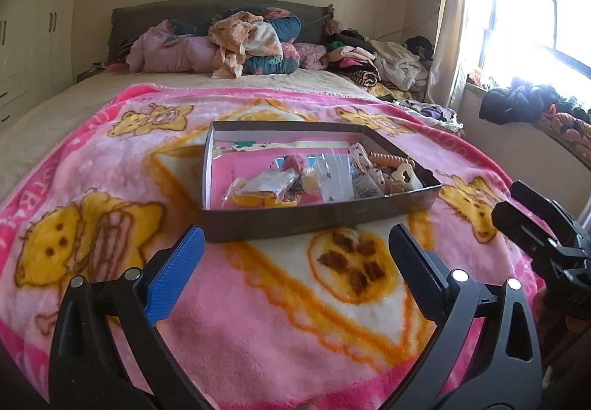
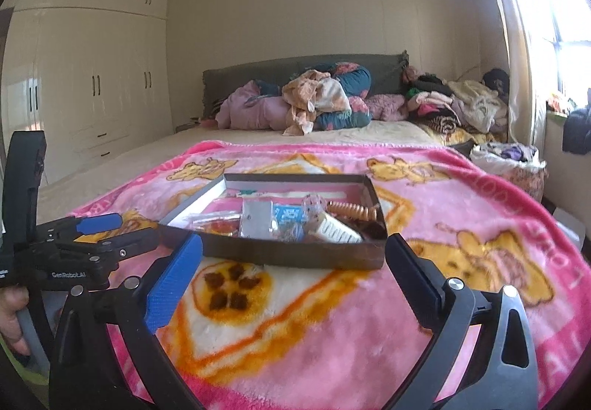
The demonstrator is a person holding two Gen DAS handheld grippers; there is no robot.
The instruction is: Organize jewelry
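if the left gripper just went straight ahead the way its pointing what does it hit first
Probably the near wall of the dark tray, which sits straight ahead between the open fingers of the left gripper on the pink blanket. Its height is unclear, so it might pass above.

Shallow dark tray [image 1: 317, 216], open-topped, lies flat at frame centre in both views. Contents crowd its right half: clear packets [image 1: 334, 175], an orange spiral coil [image 1: 388, 159], a cream comb-like piece [image 2: 338, 231]. Left half holds pink card [image 1: 243, 168].
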